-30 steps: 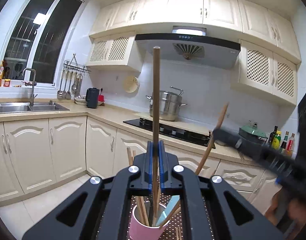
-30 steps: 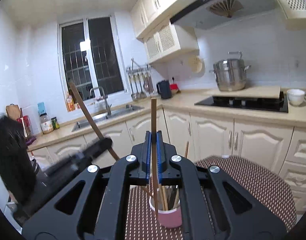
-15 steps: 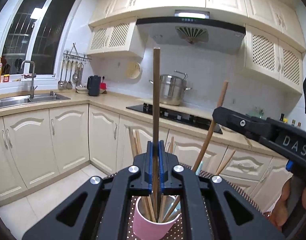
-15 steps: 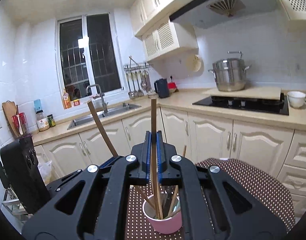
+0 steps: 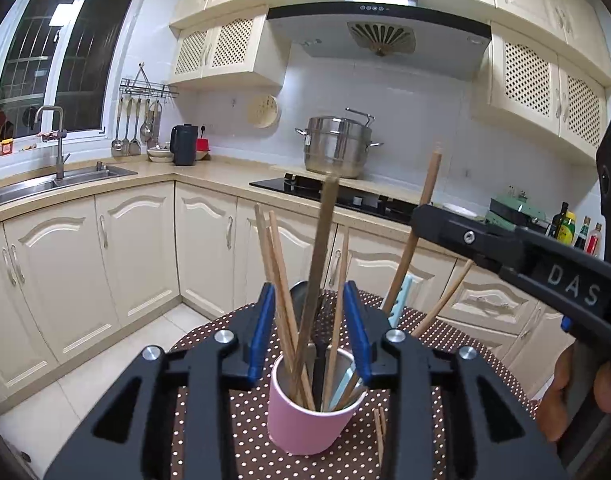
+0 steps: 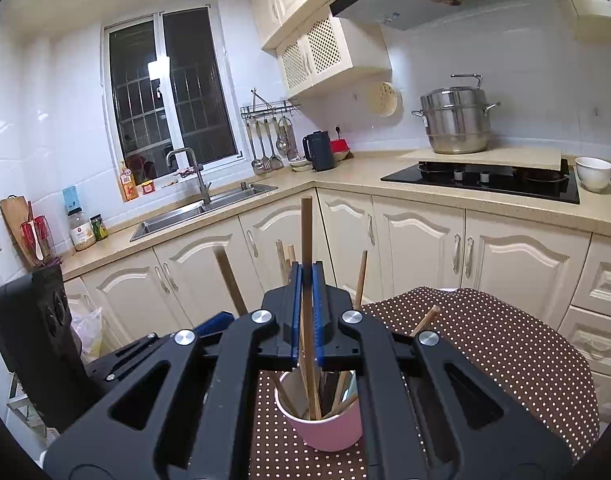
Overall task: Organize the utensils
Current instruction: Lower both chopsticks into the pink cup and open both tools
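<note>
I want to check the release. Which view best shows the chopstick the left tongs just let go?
The left wrist view: the dark chopstick stands free between the open left tongs, which have just been opening, its tip in the pink cup. The right wrist view shows only its upper part, behind the right tongs.

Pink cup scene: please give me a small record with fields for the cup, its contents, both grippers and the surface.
cup: round pink cup, upright
contents: several wooden chopsticks, leaning
left gripper: fingers just opened, brown chopstick loose between them, standing in cup
right gripper: shut on one wooden chopstick over cup
surface: brown white-dotted tablecloth
</note>
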A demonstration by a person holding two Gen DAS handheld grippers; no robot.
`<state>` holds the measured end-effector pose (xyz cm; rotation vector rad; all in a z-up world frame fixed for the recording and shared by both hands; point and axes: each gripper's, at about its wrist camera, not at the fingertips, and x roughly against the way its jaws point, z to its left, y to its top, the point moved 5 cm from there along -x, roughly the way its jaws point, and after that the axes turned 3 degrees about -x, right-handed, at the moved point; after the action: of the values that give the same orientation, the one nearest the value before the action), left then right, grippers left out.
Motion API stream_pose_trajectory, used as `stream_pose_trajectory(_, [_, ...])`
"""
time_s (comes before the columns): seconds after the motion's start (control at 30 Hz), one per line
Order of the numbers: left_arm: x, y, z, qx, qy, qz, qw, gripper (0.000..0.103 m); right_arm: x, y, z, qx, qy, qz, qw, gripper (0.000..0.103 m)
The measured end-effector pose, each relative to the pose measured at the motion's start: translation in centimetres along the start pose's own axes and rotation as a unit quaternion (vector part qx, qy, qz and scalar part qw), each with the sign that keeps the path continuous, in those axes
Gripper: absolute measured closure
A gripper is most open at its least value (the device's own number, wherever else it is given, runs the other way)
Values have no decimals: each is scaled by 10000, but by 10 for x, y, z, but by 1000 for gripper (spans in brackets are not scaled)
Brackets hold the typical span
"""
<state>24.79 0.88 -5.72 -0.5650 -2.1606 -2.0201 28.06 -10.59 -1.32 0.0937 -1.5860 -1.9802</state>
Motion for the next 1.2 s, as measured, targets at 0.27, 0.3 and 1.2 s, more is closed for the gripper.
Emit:
stream_pose_trajectory(0.27, [10, -4, 6, -84, 248, -23, 9997, 55, -3, -6, 0, -18, -56, 100, 9999, 97])
stream_pose_trajectory(0.3, [11, -5, 7, -90, 266, -22, 9996, 54, -3, -7, 0, -21, -64, 108, 9999, 97])
stream_pose_trajectory(1.2, [45, -11, 23, -57, 500, 118, 9987, 43, 1, -28, 6, -52, -284, 323, 9991, 96])
